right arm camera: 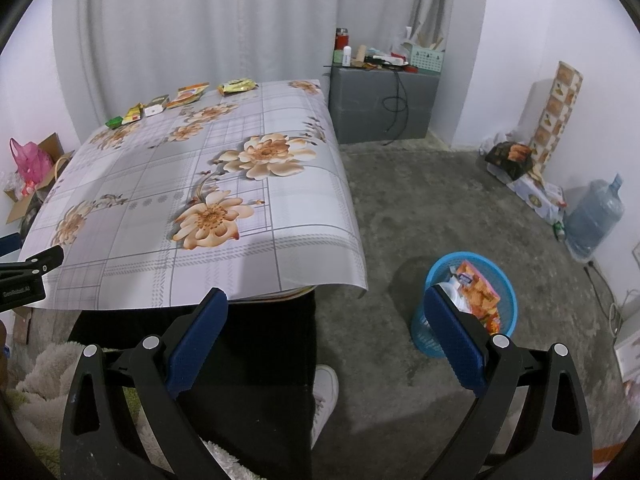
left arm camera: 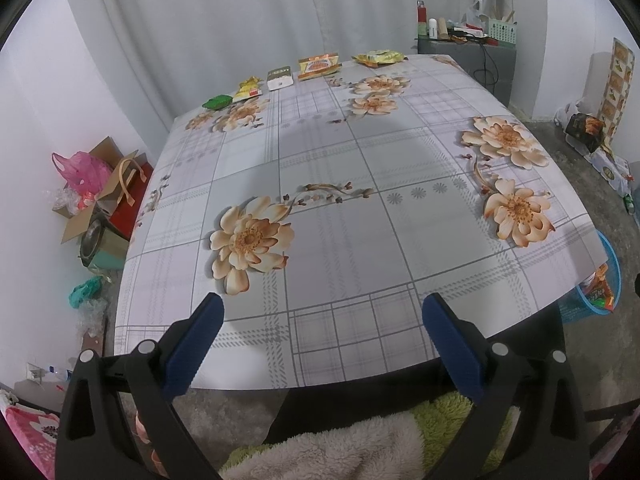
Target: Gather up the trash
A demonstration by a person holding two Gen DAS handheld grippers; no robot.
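I have both tools spread wide with nothing between the pads. My left tool (left arm camera: 320, 340) hangs over the near edge of the bench (left arm camera: 340, 240), pointed toward 12 o'clock, where the trash sits. My right tool (right arm camera: 324, 340) is off the bench's right corner, above the floor, with its right finger overlapping the blue basket (right arm camera: 508, 284) at about 2 o'clock in that view.

The trash lies in a loose row along the far edge of the bench, close to the curtain. From 11 o'clock toward 1 o'clock in the left view I read a green wrapper (left arm camera: 217, 102), a yellow packet (left arm camera: 249, 89), a small dark-and-white box (left arm camera: 279, 77), an orange snack packet (left arm camera: 319, 65) and a yellow-green bag (left arm camera: 379, 57). They lie apart or just beside each other, so I judge each can be taken singly.

The basket stands on the floor to the right of the bench and already holds a few wrappers, so it is the obvious drop point. I read my right tool as parked near it for that reason, and the left as lined up for the long reach.

The row is well away from both tools. The flowered cloth looks smooth, and I'd guess flat packets may slide on it rather than lift cleanly.
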